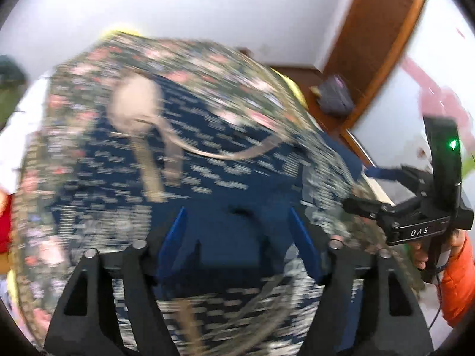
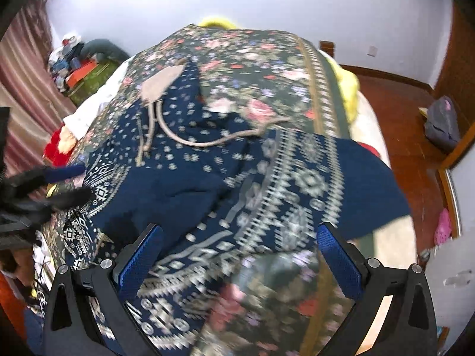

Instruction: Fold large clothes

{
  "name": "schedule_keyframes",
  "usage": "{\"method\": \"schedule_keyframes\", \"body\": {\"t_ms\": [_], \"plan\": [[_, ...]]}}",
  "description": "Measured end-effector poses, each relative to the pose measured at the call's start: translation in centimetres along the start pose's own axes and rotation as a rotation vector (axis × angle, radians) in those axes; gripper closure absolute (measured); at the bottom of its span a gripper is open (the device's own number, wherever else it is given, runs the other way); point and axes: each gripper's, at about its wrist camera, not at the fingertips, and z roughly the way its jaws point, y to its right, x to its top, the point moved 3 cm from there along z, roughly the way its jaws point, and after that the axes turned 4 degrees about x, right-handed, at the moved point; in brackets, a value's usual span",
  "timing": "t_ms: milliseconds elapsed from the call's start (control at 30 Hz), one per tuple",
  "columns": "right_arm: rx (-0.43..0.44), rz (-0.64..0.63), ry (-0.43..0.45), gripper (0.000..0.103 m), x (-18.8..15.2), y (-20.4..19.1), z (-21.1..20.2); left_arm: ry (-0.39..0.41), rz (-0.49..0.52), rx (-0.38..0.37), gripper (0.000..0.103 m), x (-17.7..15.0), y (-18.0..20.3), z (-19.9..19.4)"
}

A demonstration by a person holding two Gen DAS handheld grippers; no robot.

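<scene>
Covering the bed [image 2: 374,148], a floral spread [image 2: 252,68] meets white walls [image 2: 297,9].

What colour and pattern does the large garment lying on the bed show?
The garment is navy blue with pale geometric and dotted print, clearest in the right wrist view.

Black angular gripper frame [image 2: 237,264] up close, 2 textured blue pads [image 2: 338,264] and round silver screws at the pivots. Across the way, the black right-hand gripper [image 1: 377,190] shows white "DAS" lettering and a green light. A puffy orange sleeve [image 1: 457,279] sits behind it, with a thin dark cable trailing below.
</scene>
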Motion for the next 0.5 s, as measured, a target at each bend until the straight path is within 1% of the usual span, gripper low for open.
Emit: {"method": "schedule_keyframes", "body": {"t_ms": [33, 100, 133, 200, 267, 300, 367, 433, 500], "plan": [[0.003, -0.015, -0.003, 0.000, 0.3, -0.8, 0.5, 0.010, -0.011, 0.032, 0.030, -0.1, -1.6, -0.4], [0.010, -0.055, -0.010, 0.000, 1.0, -2.9, 1.8, 0.009, -0.050, 0.123, 0.030, -0.6, -5.5, -1.1], [0.010, -0.089, -0.011, 0.000, 1.3, -4.3, 2.6, -0.007, -0.084, 0.177, 0.030, -1.4, -8.1, -1.0], [-0.006, -0.146, -0.006, 0.000, 1.6, -6.1, 3.9, -0.031, -0.122, 0.238, 0.030, -2.7, -11.3, -0.7], [-0.057, -0.216, -0.001, 0.000, 1.9, -7.9, 5.7, -0.065, -0.147, 0.296, 0.030, -4.5, -14.4, 0.1], [-0.105, -0.252, -0.003, 0.000, 1.9, -8.6, 6.9, -0.087, -0.166, 0.321, 0.030, -5.6, -16.1, 0.9], [-0.168, -0.298, -0.011, 0.002, 1.9, -9.3, 8.7, -0.115, -0.209, 0.330, 0.030, -7.0, -18.3, 1.8], [-0.210, -0.334, -0.035, 0.013, 1.6, -9.7, 10.5, -0.137, -0.255, 0.307, 0.032, -8.5, -20.0, 3.0], [-0.226, -0.338, -0.070, 0.033, 1.3, -9.3, 11.7, -0.150, -0.283, 0.278, 0.039, -9.2, -20.8, 3.7]]}}
